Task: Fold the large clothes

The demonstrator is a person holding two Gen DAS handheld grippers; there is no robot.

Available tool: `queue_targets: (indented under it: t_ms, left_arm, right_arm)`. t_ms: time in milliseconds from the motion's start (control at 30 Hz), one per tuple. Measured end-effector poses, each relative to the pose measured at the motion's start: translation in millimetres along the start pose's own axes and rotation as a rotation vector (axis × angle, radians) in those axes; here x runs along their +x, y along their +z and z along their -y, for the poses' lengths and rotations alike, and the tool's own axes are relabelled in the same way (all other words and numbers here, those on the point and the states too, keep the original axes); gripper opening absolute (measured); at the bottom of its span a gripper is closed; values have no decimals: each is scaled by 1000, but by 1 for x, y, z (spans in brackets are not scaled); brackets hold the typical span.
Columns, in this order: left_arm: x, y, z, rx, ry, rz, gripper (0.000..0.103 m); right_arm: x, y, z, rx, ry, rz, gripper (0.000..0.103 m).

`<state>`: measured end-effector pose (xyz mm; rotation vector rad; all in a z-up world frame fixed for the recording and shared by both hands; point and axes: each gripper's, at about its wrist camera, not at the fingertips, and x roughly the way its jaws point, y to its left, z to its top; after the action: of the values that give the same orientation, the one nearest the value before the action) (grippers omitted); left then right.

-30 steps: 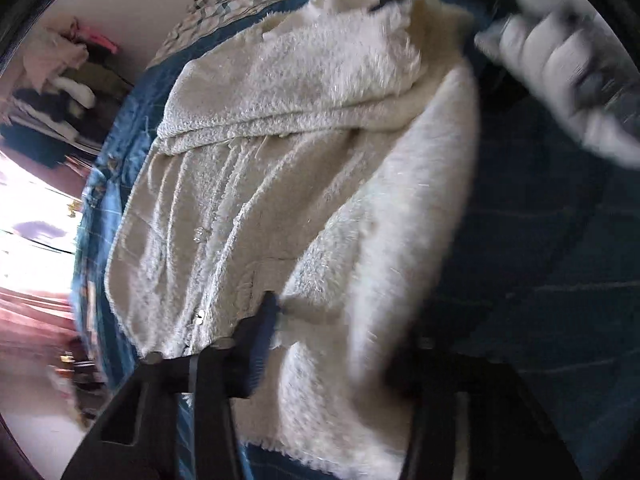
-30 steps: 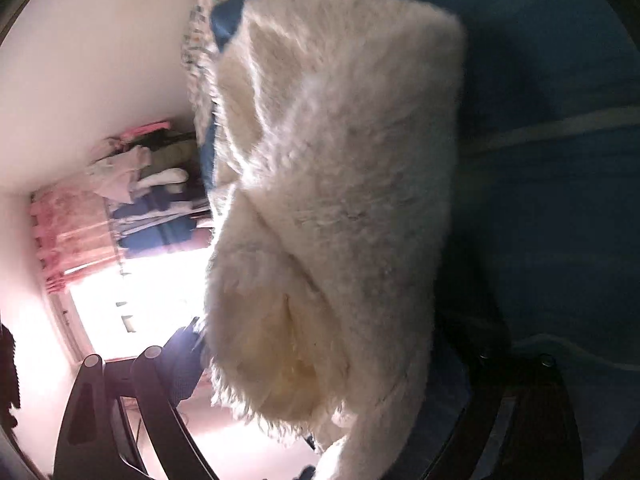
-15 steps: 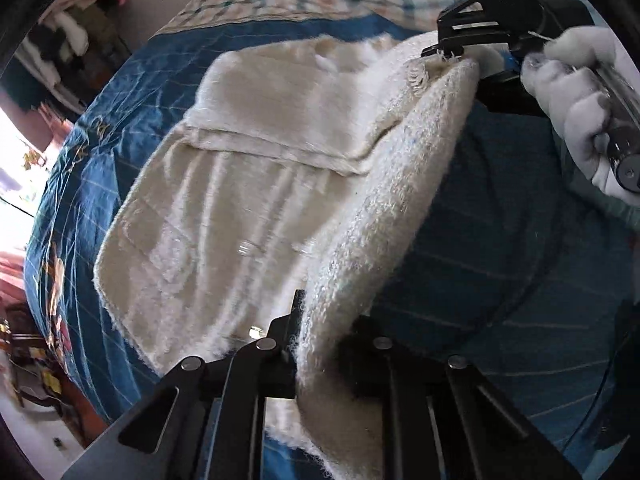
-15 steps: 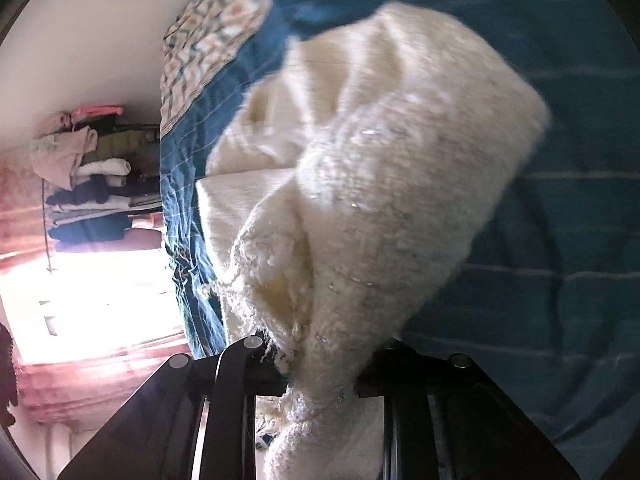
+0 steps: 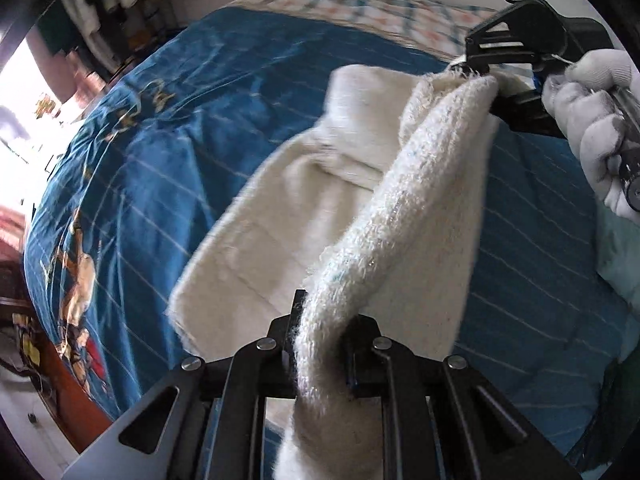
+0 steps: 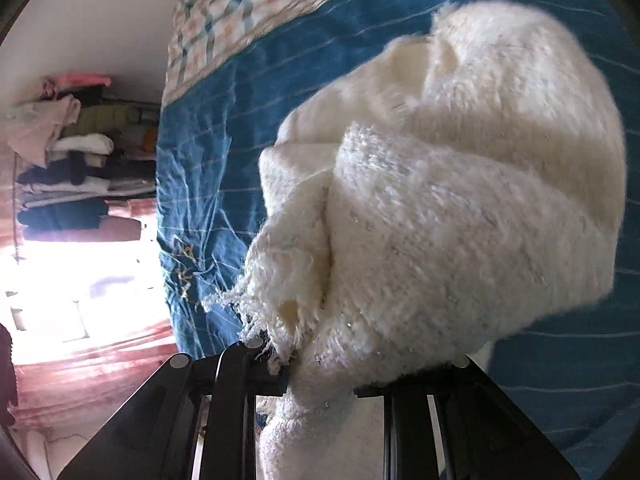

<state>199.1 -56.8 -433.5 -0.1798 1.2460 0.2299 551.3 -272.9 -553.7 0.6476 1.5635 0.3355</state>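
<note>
The cream fuzzy garment point(image 5: 420, 200) lies partly on the blue bedspread point(image 5: 168, 128), its near edge lifted off the bed in a thick roll strung between your two grippers. Your left gripper point(image 5: 320, 344) has its fingers pinched narrow on one end of that roll, fabric spilling down past them. Your right gripper point(image 5: 480, 72) clamps the other end at the frayed corner, fingers close together with knit bunched between them; your gloved right hand point(image 5: 596, 128) wraps its handle. In the right wrist view the garment point(image 6: 460, 208) fills most of the frame. A checked cover point(image 5: 360, 8) lies beyond, and stacked clothes point(image 6: 68, 176) by the wall.
</note>
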Motion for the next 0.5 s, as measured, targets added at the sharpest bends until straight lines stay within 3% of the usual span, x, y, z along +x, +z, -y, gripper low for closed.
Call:
queue_targets:
  t_ms: [267,500]
  left_arm:
    - [55,0,-76,-105,14,-81,12]
    - [65,-4,-85,-110,-15,-106,12]
  right_arm:
    - [97,10,-40,-23,-156,-60,22]
    - [113,14,-48,-24,-215,-77,22]
